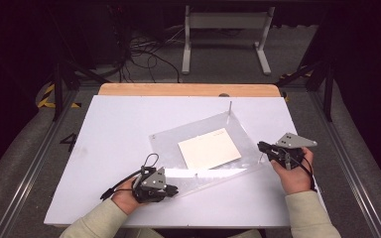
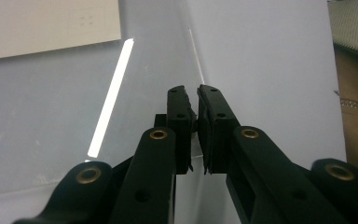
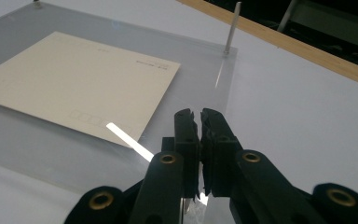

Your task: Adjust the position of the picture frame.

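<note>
White surface (image 1: 109, 148) with a pale wood strip (image 1: 188, 89) along its far edge, clear glossy sheet (image 1: 168, 141), plain cream card (image 1: 209, 148) with faint print, black left claw (image 1: 172, 189) and right claw (image 1: 261, 146) topped by grey plates, beige sleeves (image 1: 99, 220).

A clear acrylic sheet (image 1: 206, 148) lies flat on the white table (image 1: 109, 139) at the middle of the high view, turned askew so its corners point toward the frame's edges, with a thin metal pin (image 1: 230, 107) standing upright at its upper corner and a bright streak of reflected light along its lower edge. Under or on the sheet, I cannot tell which, rests a cream card (image 1: 209, 148), rectangular and flat, tilted the same way as the sheet and sitting just right of centre. In the right gripper view the card (image 3: 79, 81) shows faint printed marks and fills the upper left, with the pin (image 3: 231, 28) at the top.
</note>
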{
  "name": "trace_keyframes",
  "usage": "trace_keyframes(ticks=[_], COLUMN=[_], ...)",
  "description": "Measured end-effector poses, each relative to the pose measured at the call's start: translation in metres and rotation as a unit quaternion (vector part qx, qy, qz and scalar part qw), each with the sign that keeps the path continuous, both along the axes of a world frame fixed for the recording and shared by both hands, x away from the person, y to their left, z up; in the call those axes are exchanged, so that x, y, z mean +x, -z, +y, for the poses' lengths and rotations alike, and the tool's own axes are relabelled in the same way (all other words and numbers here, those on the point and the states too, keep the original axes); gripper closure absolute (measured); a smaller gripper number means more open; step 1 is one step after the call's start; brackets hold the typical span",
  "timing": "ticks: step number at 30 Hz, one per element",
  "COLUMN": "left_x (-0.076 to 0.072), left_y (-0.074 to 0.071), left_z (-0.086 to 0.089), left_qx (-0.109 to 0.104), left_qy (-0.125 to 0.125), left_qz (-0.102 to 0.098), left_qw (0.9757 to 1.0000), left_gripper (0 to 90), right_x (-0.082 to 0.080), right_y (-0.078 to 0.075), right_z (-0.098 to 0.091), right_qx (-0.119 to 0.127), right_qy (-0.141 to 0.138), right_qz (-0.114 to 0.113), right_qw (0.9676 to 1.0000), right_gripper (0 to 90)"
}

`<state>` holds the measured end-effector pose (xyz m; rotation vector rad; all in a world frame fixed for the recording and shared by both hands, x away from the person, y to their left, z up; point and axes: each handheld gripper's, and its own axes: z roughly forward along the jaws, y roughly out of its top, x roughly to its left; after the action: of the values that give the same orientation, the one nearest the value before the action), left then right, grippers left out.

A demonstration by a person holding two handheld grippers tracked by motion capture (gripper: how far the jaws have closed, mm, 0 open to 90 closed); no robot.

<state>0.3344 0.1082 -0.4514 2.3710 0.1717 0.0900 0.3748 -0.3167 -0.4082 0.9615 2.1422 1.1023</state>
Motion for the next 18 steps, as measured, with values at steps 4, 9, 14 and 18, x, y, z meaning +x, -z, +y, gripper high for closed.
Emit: trace_keyframes(ticks=[4, 9, 14, 18], left_x=[-0.001, -0.002, -0.002, -0.004], left_y=[0.001, 0.001, 0.001, 0.002], left_z=[-0.003, -0.005, -0.006, -0.011], left_qx=[0.002, 0.002, 0.001, -0.003], left_qy=[0.004, 0.004, 0.002, 0.006], left_qz=[-0.001, -0.001, 0.006, 0.009], left_qw=[1.0000, 1.0000, 1.0000, 0.9999], left_gripper=[83.7, 83.7, 83.8, 83.8], right_x=[0.017, 0.030, 0.026, 0.009], right_y=[0.005, 0.018, 0.020, 0.018], right_z=[0.003, 0.000, -0.001, -0.011], right_qx=[0.017, 0.053, 0.056, 0.079], right_qy=[0.004, 0.010, 0.018, 0.049], right_qz=[0.001, 0.002, -0.007, -0.021], right_qw=[0.9998, 0.9985, 0.9983, 0.9955], right_gripper=[84.7, 84.7, 81.0, 70.7])
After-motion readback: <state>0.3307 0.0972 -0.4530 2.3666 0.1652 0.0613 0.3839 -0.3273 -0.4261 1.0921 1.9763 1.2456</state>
